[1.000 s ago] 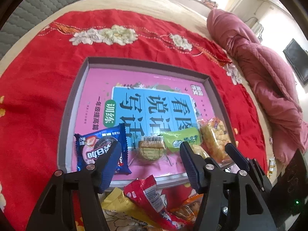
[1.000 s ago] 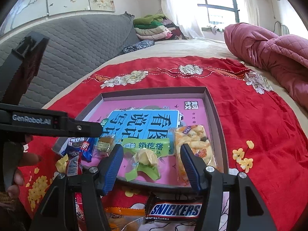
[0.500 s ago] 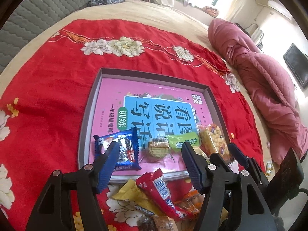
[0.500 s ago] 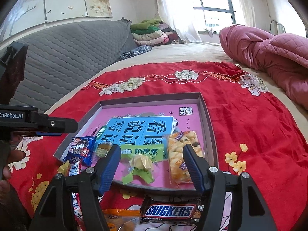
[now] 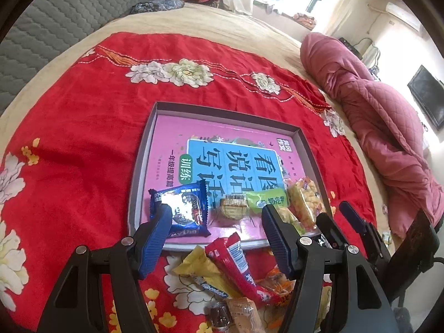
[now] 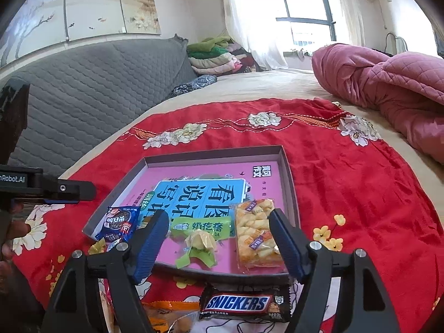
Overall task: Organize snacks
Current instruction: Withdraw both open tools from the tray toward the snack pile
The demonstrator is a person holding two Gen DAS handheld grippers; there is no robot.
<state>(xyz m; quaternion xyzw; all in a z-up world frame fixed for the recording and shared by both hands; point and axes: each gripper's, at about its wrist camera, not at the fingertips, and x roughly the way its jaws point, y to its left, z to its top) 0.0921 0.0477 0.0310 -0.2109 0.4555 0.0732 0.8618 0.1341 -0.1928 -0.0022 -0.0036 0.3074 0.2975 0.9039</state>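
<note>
A shallow grey box [image 5: 144,149] [image 6: 290,183] with a pink and blue book inside lies on the red cloth. Along its near edge lie a blue cookie pack [image 5: 181,211] [image 6: 120,222], a small wafer [image 5: 233,208], a green candy pack [image 5: 265,199] [image 6: 202,226], a pale sweet in a green wrapper [image 6: 199,242] and a clear bag of yellow puffs [image 5: 305,201] [image 6: 256,231]. My left gripper [image 5: 216,216] hangs open over the box's near edge, empty. The right gripper [image 6: 219,223] hovers above the pale sweet, jaws opening, pads touching nothing.
Loose snacks lie in front of the box: a red stick pack [image 5: 236,260], a yellow pack [image 5: 205,274], an orange pack [image 6: 166,309] and a Snickers bar [image 6: 244,304]. A pink quilt [image 5: 374,116] lies at the right. A grey padded headboard [image 6: 91,88] stands at the left.
The left gripper has risen and drawn back, so more of the loose snacks show below it. The right gripper's jaws have spread wider above the pale sweet, which rests in the box.
</note>
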